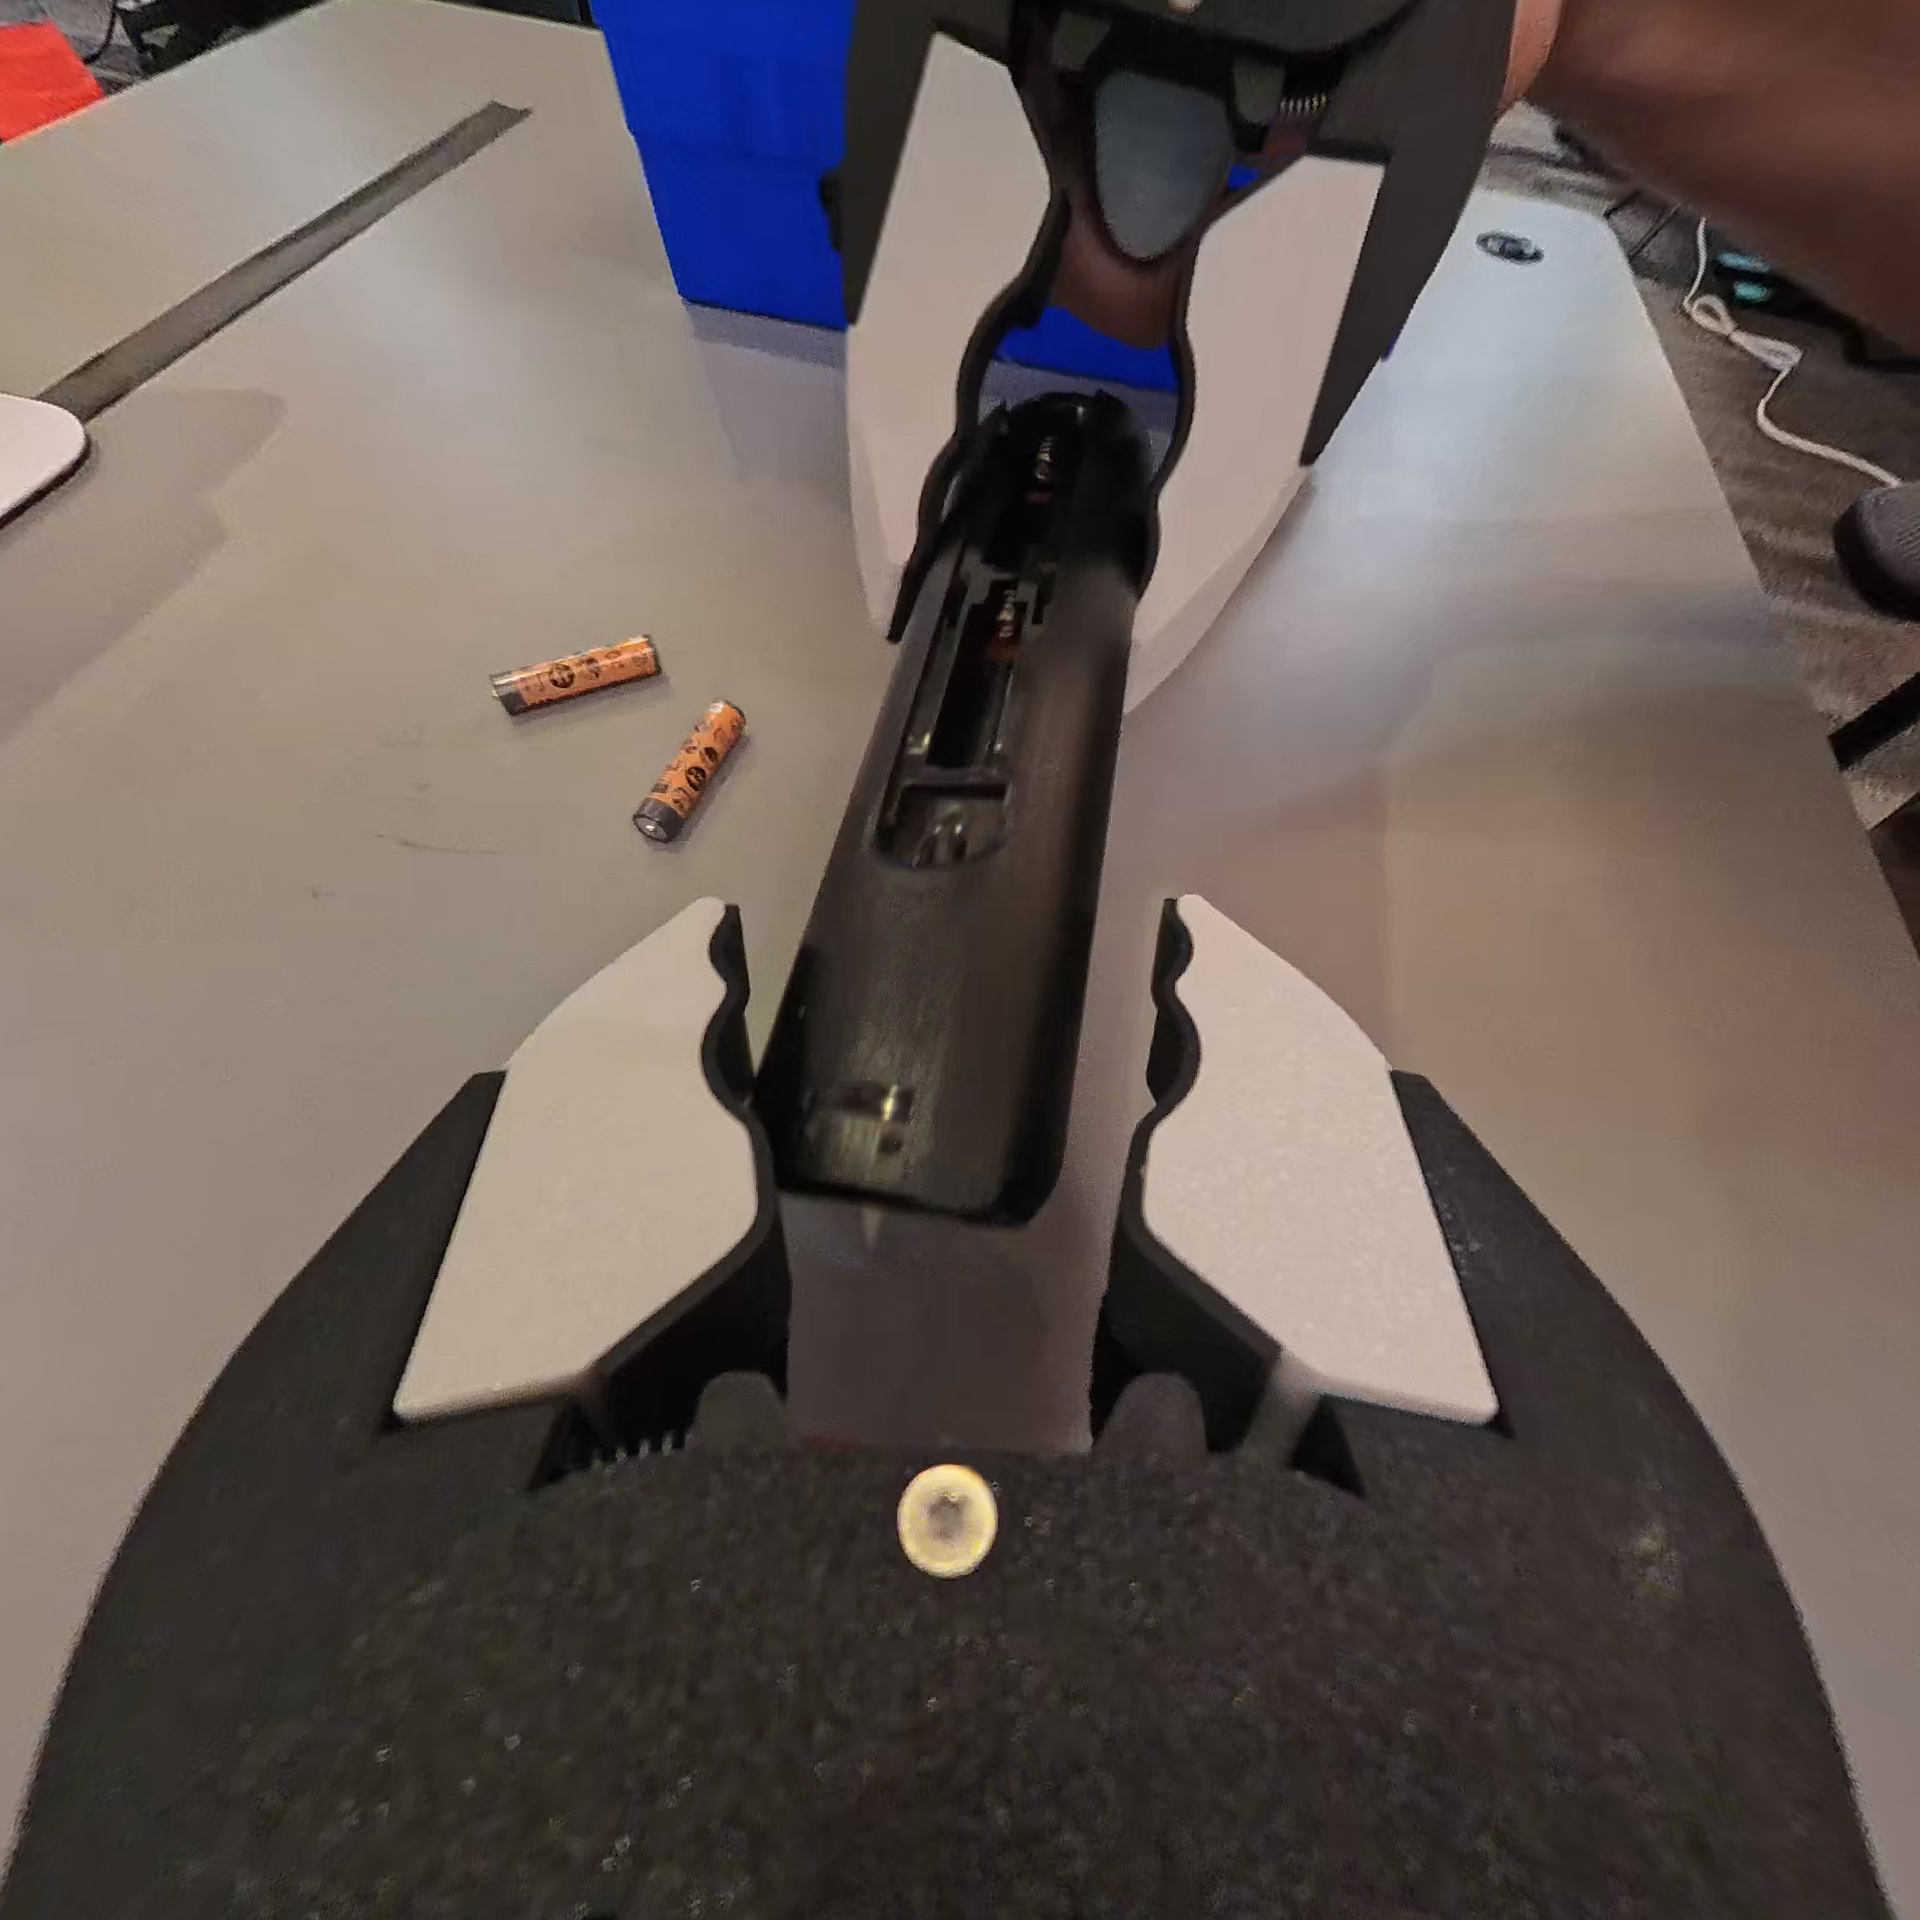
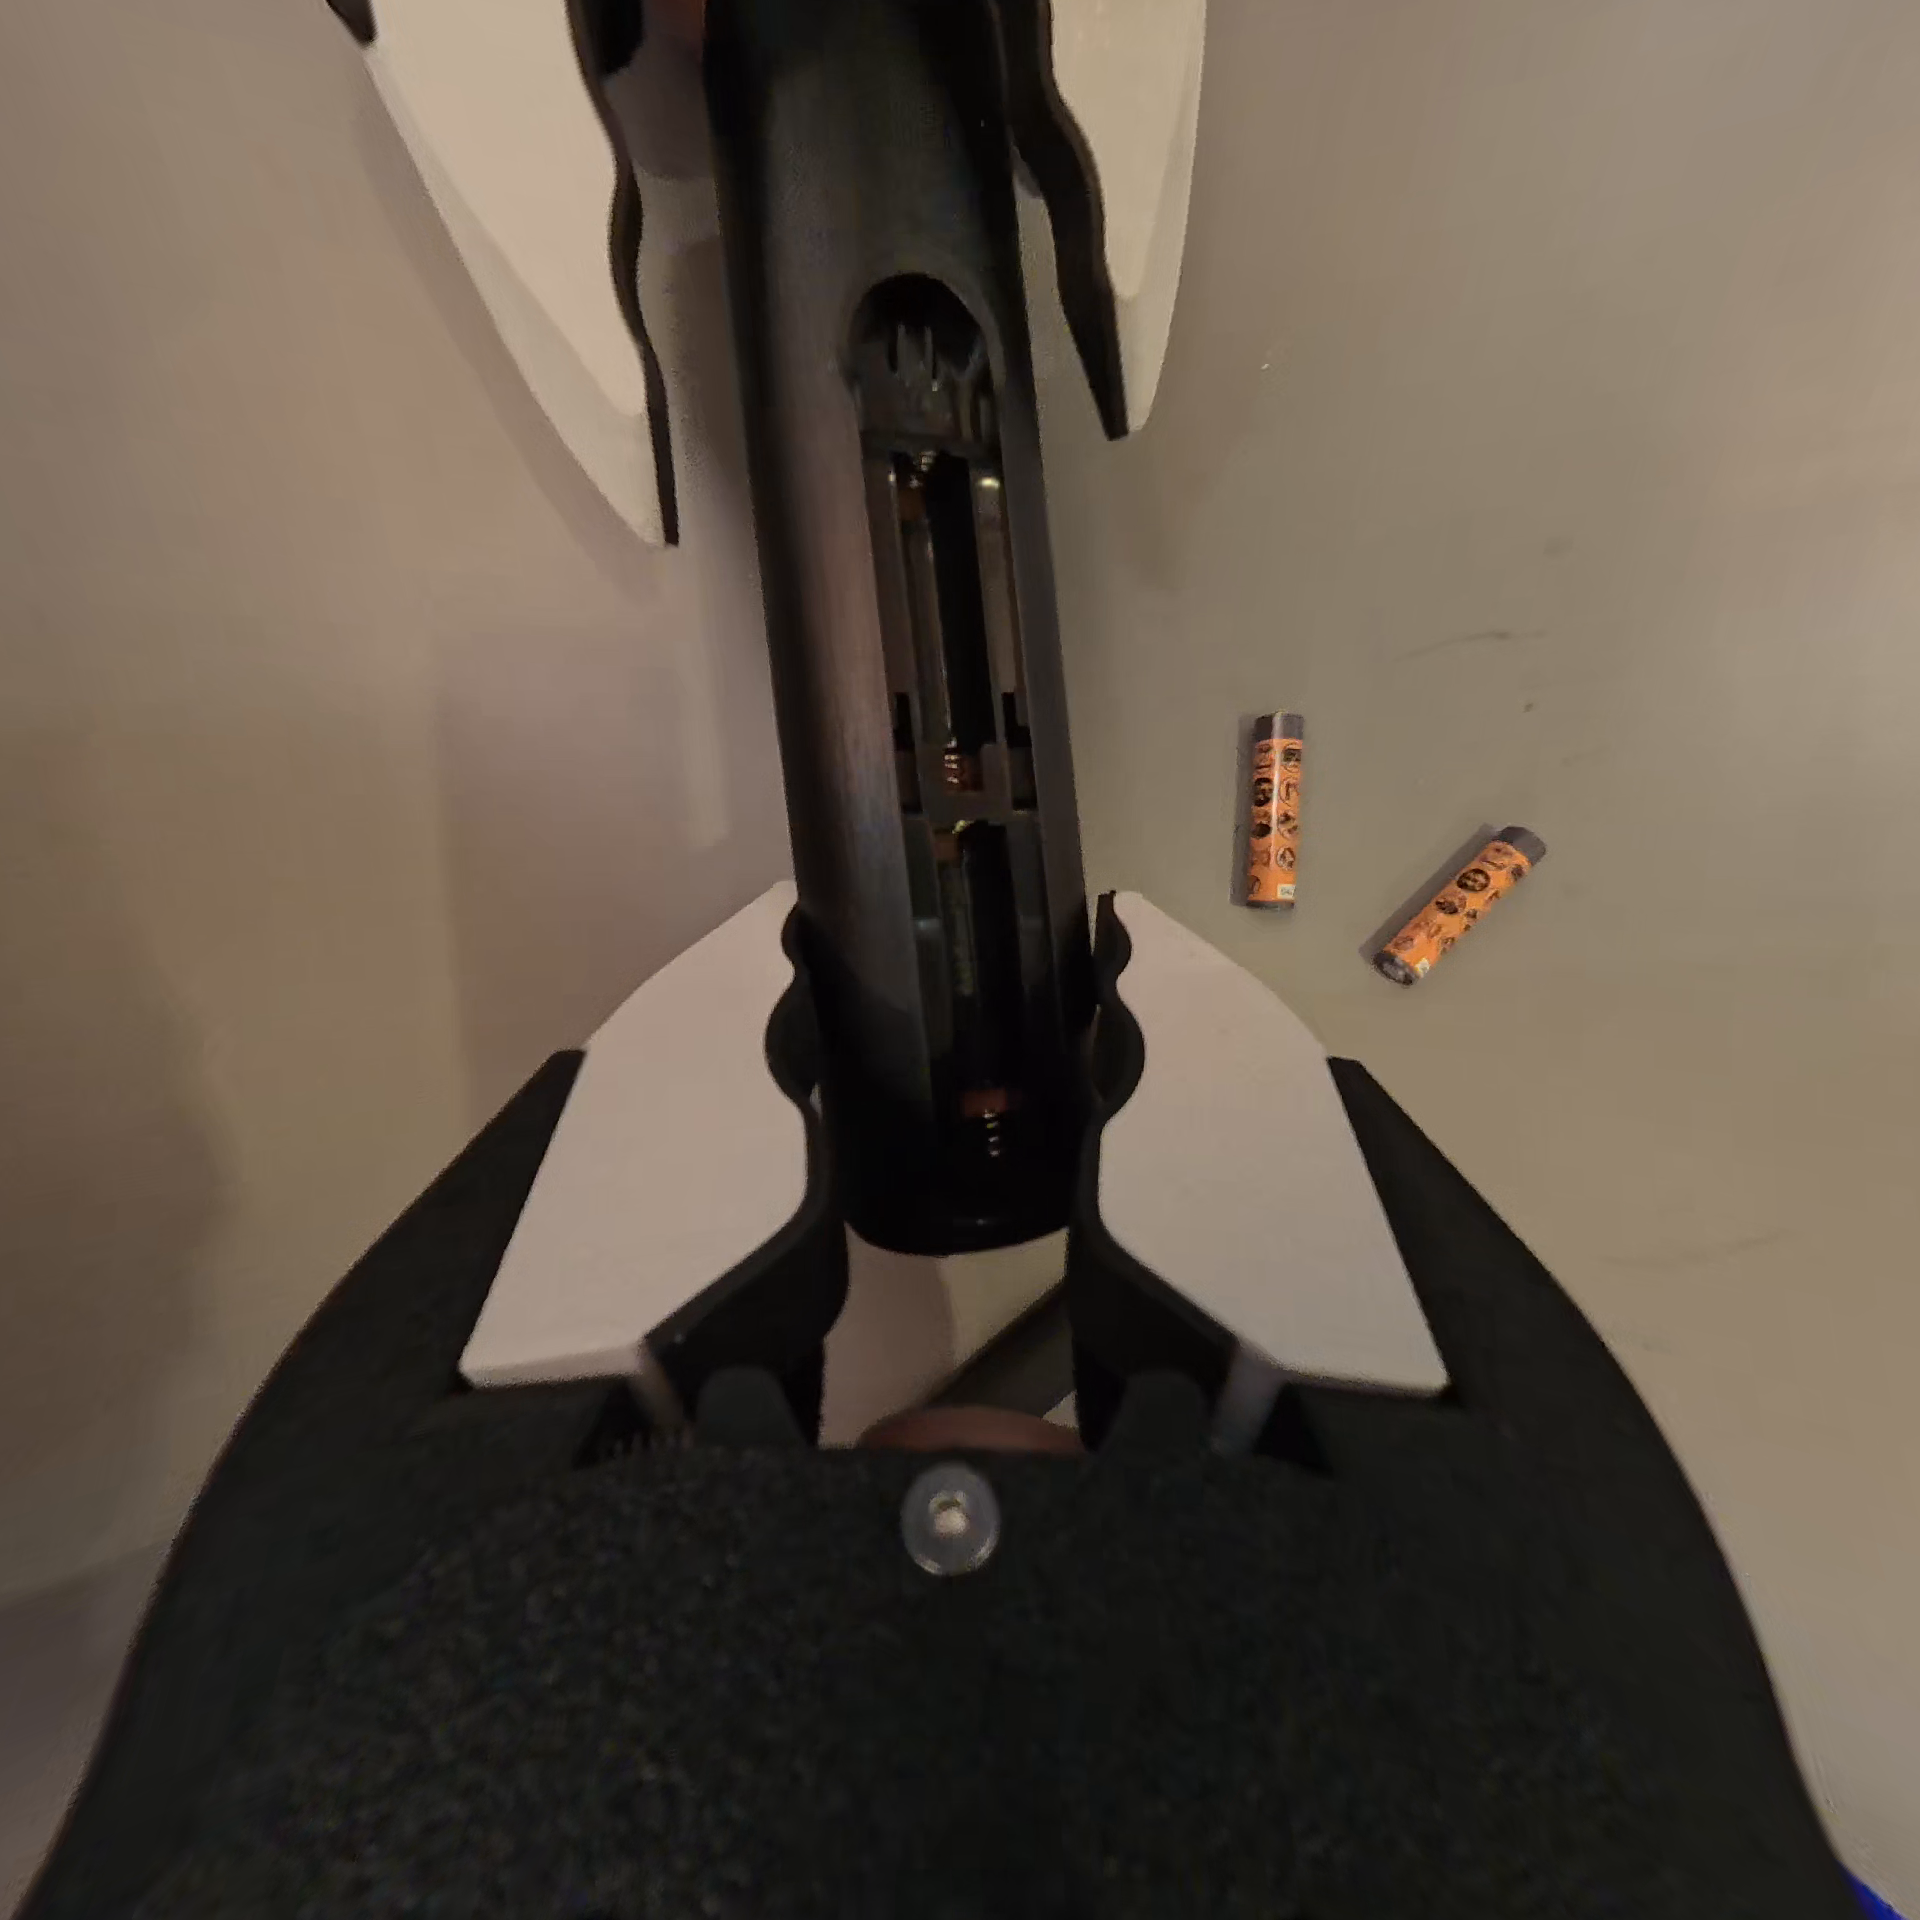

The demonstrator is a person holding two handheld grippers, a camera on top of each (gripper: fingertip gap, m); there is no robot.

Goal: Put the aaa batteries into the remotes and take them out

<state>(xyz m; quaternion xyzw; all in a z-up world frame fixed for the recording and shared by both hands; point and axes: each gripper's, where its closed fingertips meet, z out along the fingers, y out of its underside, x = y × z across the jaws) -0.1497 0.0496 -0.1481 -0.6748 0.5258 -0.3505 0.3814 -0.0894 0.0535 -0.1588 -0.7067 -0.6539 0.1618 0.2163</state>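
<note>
A black remote [image 1: 935, 987] lies lengthwise between both grippers, back side up, cover off. Its battery compartment [image 2: 956, 727] is empty, with bare springs showing. My right gripper [image 2: 945, 904] is shut on the remote's end nearest it and holds it just above the grey table [image 1: 312, 935]. My left gripper [image 1: 951, 914] straddles the opposite end. One of its fingers [image 1: 727, 1029] touches the remote, and a gap shows at the other. Two orange AAA batteries [image 1: 575, 673] [image 1: 690, 769] lie loose on the table beside the remote. They also show in the right wrist view [image 2: 1270, 810] [image 2: 1455, 904].
A blue box [image 1: 727, 156] stands behind the remote. A dark strip [image 1: 281, 249] runs across the table at the far left, ending by a white object [image 1: 31, 457]. The table's right edge borders a chair [image 1: 1881, 551] and floor cables [image 1: 1756, 364]. A hand [image 1: 1714, 135] holds the right gripper. Spacing between my two grippers at the tips: around 7 cm. Both grippers' tips are roughly 30 cm from the white object [image 1: 31, 457].
</note>
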